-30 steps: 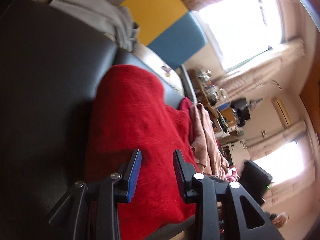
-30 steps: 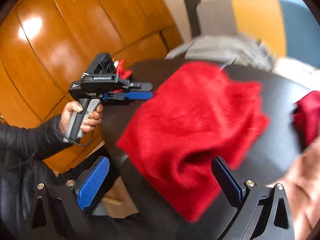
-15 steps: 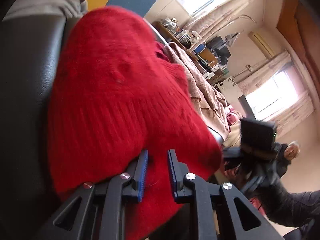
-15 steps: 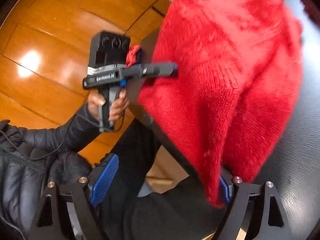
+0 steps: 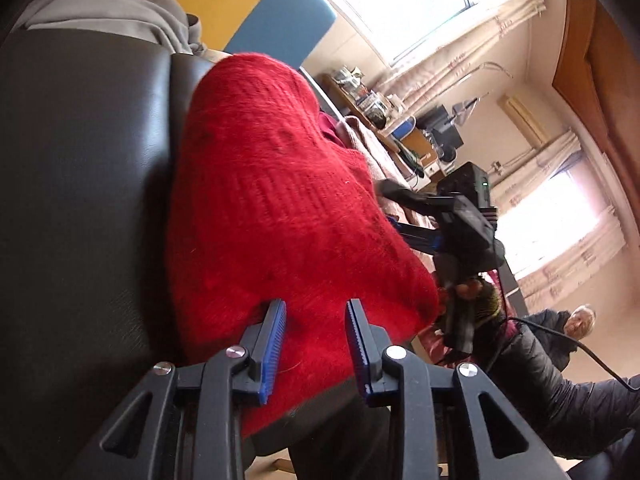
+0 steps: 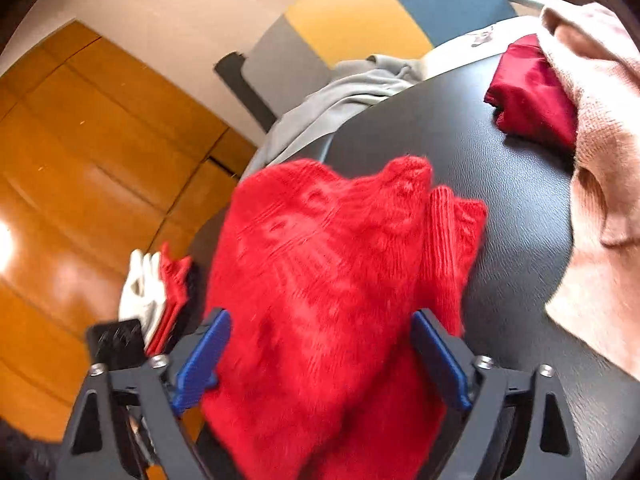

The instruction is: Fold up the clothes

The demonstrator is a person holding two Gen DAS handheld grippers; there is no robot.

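Note:
A fluffy red knit sweater [image 5: 280, 200] lies bunched on the black leather surface [image 5: 80, 160]. My left gripper [image 5: 316, 320] is at its near hem, and its jaws are opening. Red knit fills the gap, but the blue pads [image 5: 274, 336] stand apart from it. In the right wrist view the sweater [image 6: 328, 280] sits heaped between the wide jaws of my right gripper [image 6: 320, 344]. Those jaws are closing, and the pads do not visibly squeeze the fabric. The left wrist view shows the right gripper [image 5: 390, 206] at the sweater's far side, held in a hand [image 5: 468, 292].
A grey garment [image 6: 340, 96] lies at the back of the black surface [image 6: 520, 200]. A dark red cloth [image 6: 532, 96] and a pink-beige knit [image 6: 600, 160] lie to the right. Wooden panels stand on the left. A person in a dark jacket [image 5: 560, 340] sits beyond.
The sweater, hanging lifted half a second ago, now rests lower on the black surface. The left jaws narrowed, then widened again. The right jaws came closer together around the sweater, and the right view rolled.

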